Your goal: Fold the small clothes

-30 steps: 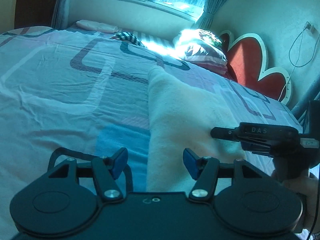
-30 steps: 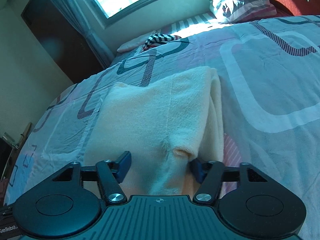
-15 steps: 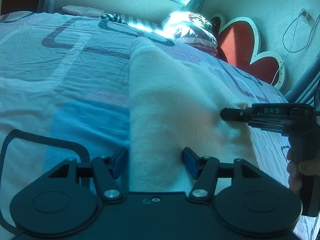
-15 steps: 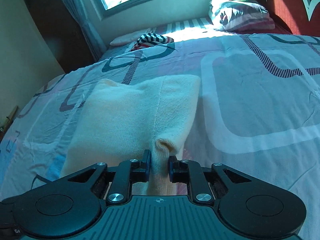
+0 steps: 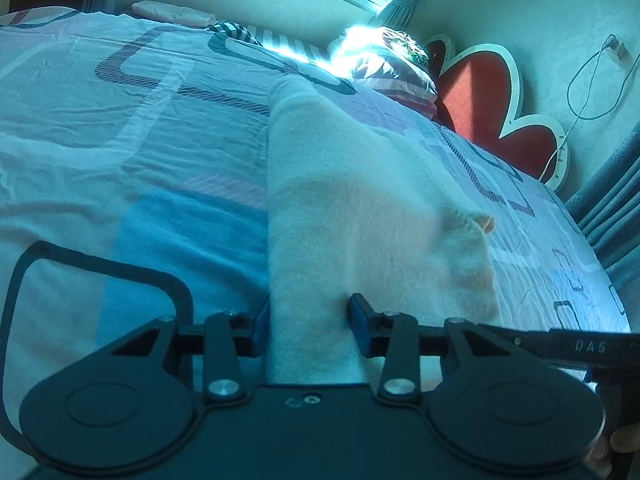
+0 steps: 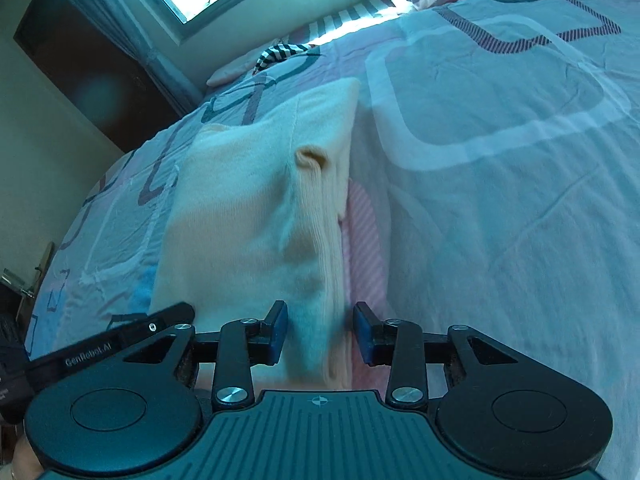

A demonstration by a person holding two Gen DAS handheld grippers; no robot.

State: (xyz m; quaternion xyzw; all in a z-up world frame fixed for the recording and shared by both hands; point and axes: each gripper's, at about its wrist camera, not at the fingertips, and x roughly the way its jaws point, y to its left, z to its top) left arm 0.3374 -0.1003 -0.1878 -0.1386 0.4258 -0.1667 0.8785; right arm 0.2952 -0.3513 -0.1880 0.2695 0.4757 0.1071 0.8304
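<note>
The right hand-held gripper (image 6: 320, 332) has let go of the pinched fold and stands apart around the sweater (image 6: 256, 200) edge on the bed (image 6: 500, 200), while the left hand-held gripper (image 5: 308, 328) has just been closing on the corner between its fingers, so probably the next fold begins.

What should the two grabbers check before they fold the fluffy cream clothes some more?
1. Cream knit garment lying on the bedsheet: ok.
2. Left gripper around the garment's near corner: ok. Its jaws have just been closing, with cloth between them.
3. Left pads actually pinching the cloth: cannot tell.
4. Right gripper holding the ribbed folded edge: not ok. The jaws stand apart, with a gap beside the cloth.
5. Cuff lying flat: not ok, it pokes up.
6. Striped cloth out of the way: ok, it is far up the bed.
</note>
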